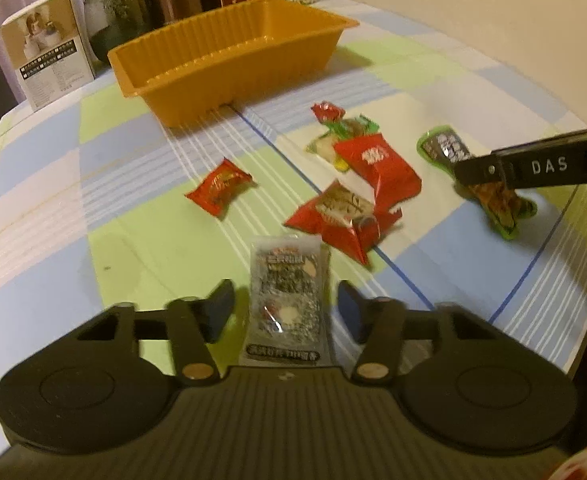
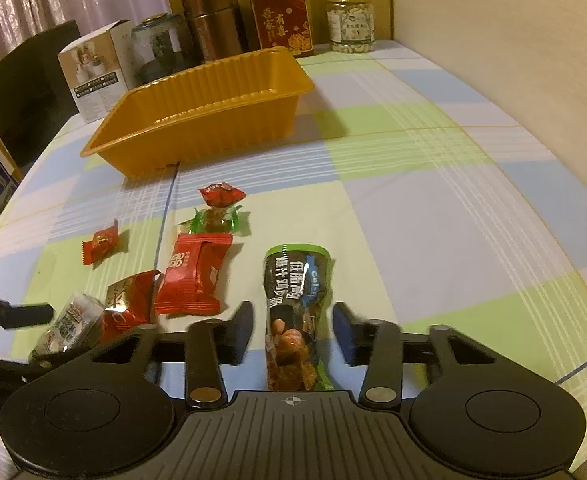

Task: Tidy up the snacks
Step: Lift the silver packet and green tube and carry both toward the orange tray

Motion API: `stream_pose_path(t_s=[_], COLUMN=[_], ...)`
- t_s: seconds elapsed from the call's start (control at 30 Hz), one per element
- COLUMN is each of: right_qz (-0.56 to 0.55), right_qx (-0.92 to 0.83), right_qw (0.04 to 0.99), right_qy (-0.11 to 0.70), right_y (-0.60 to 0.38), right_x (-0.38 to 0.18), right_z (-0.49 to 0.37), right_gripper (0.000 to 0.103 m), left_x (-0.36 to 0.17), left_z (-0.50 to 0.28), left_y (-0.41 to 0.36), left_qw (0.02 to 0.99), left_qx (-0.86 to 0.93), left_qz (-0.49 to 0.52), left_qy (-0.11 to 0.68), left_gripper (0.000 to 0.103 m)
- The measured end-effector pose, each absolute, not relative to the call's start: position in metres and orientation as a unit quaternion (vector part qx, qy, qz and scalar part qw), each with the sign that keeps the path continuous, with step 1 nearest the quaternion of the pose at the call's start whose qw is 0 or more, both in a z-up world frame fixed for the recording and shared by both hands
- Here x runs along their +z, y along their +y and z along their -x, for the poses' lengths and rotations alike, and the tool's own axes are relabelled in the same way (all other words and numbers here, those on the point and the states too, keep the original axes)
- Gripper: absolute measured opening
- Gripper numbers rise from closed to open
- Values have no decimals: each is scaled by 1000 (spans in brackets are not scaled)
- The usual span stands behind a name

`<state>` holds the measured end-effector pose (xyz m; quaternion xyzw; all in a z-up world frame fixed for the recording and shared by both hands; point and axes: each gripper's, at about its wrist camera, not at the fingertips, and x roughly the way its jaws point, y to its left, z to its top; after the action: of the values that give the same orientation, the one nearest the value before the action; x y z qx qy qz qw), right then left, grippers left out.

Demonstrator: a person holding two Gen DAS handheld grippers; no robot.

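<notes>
Two tongs, two packets, and neither packet is gripped as far as I can see. Going left to right: the orange tray (image 1: 229, 60) sits empty at the far left of the checked surface (image 1: 473, 92), well apart from every snack. Nearer me lies a small red packet (image 1: 219, 192) on its own. My left tongs (image 1: 284, 312) straddle the silver packet (image 1: 285, 300); the pads stand partly open with a gap showing on each side, so the packet lies loose between them. If I lift now it stays behind; if I close off-centre, the slippery film could squirt out or crumple.

Next comes the red cluster: a torn-looking red wrapper (image 1: 341, 216) touching the larger red packet (image 1: 377, 168), with a green-ended sweet (image 1: 353, 128) and a red twist sweet (image 1: 327, 112) behind. These crowd the silver packet's far end, so a forward slide of the left tongs could shove them about.

Furthest right, my right tongs (image 2: 293, 328) sit partly open around the long green-topped packet (image 2: 293, 300), pads clear of it. I'd be holding it near one end, so I judge it may droop or swing on the lift and slip free.

Both tongs work close together; carrying to the tray at once risks them knocking each other
</notes>
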<state>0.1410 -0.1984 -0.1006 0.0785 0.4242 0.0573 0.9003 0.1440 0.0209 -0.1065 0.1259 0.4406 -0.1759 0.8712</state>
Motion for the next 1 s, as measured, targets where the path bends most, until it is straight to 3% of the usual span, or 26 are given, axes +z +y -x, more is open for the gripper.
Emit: stream_pose_path(t_s=[0.13, 0.27, 0.33, 0.37, 1.0], right_qz=[-60, -40, -23, -15, -31], right_qx=[61, 55, 54, 54, 95], right_qw=[904, 904, 906, 907, 917], right_qy=[419, 422, 419, 418, 387], right_y=[-193, -191, -190, -189, -192], right_x=[-105, -112, -113, -114, -64], right_z=[-141, -141, -139, -138, -134], right_gripper=[47, 46, 31, 30, 29], left_x=[-107, -106, -106, -106, -54], left_z=[-141, -138, -137, -136, -137], left_y=[22, 20, 19, 19, 15], left_qw=[877, 882, 883, 884, 906], left_qx=[-163, -142, -132, -127, -78], left_qz=[-115, -104, -96, -92, -47], left_qy=[437, 438, 439, 440, 413], left_gripper=[35, 35, 35, 35, 34])
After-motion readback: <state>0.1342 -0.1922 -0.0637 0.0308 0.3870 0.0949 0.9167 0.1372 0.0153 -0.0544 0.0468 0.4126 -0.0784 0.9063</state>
